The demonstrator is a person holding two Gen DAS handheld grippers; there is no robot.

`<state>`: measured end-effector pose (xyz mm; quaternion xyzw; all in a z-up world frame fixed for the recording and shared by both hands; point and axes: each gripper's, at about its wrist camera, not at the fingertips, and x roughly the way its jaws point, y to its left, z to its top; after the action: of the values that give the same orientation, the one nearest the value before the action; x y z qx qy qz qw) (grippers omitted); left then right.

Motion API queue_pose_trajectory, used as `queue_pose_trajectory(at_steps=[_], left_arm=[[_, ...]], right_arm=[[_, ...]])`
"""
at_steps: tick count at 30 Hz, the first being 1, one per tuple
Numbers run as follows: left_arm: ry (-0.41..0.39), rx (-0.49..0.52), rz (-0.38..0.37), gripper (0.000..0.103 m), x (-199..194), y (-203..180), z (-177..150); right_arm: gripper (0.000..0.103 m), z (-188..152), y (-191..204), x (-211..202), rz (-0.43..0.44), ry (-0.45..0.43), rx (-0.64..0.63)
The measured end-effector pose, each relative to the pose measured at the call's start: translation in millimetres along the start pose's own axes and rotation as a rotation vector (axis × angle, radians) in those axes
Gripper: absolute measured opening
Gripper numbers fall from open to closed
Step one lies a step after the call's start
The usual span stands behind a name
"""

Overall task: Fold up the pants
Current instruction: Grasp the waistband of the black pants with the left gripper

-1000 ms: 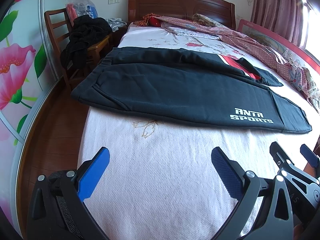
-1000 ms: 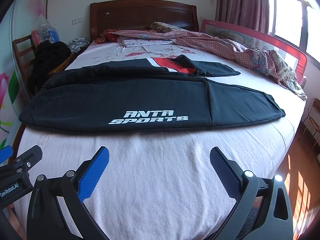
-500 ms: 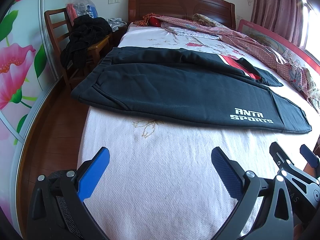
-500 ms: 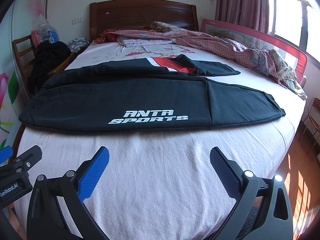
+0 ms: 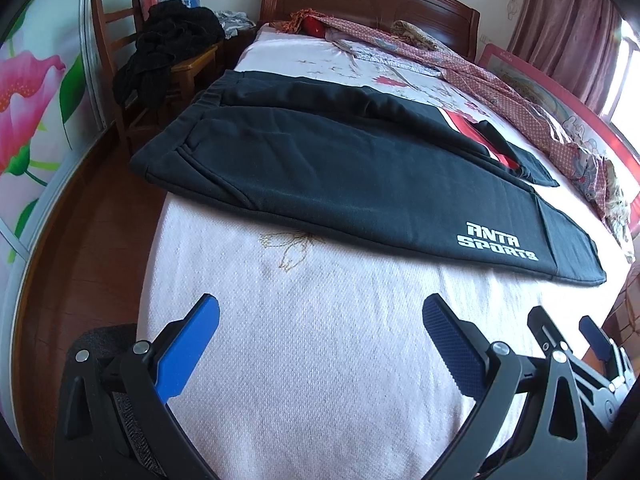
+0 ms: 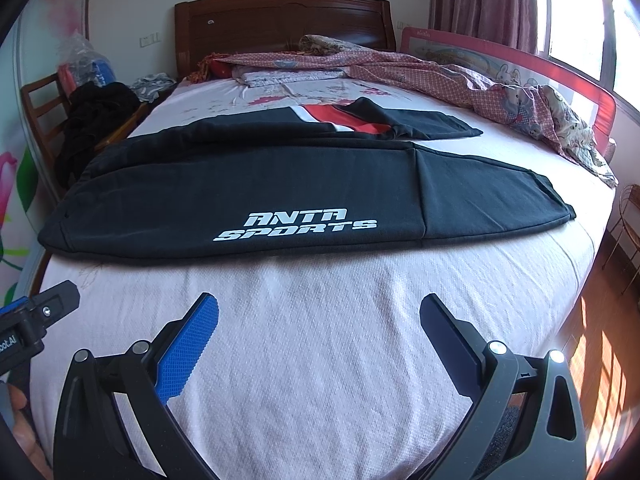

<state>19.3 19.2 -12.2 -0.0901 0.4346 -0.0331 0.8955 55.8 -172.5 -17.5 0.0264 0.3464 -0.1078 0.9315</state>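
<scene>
Black track pants (image 5: 340,168) with white "ANTA SPORTS" lettering lie flat across the bed, waistband at the left, leg cuffs at the right; the far leg shows a red and white panel. They also show in the right wrist view (image 6: 280,188). My left gripper (image 5: 320,320) is open and empty above the bedsheet, short of the pants' near edge. My right gripper (image 6: 318,318) is open and empty, also short of the near edge. The right gripper shows at the lower right of the left wrist view (image 5: 564,332).
The bed (image 6: 340,320) has a pale pink sheet and a wooden headboard (image 6: 280,16). A patterned quilt (image 6: 460,76) is bunched along the far right by a red guard rail (image 6: 560,72). A wooden chair (image 5: 132,60) piled with dark clothes stands left of the bed.
</scene>
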Motion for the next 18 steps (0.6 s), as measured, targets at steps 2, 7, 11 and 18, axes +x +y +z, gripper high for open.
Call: queue_pose_trajectory(at_steps=[2, 7, 11, 18], left_arm=[[0.017, -0.045, -0.079, 0.101, 2.7, 5.7, 6.4], [0.052, -0.191, -0.26, 0.101, 13.8, 21.1, 28.4], [0.159, -0.459, -0.453, 0.101, 45.2, 46.2, 45.1], [0.237, -0.835, -0.609, 0.101, 92.5, 77.4, 48.3]], right_arm=[[0.1, -0.1, -0.5, 1.1, 0.002, 0.005, 0.006], [0.1, 0.2, -1.1, 1.9, 0.007, 0.011, 0.015], [0.1, 0.6, -2.6, 2.1, 0.009, 0.013, 0.021], [0.1, 0.3, -6.7, 5.0, 0.006, 0.023, 0.035]])
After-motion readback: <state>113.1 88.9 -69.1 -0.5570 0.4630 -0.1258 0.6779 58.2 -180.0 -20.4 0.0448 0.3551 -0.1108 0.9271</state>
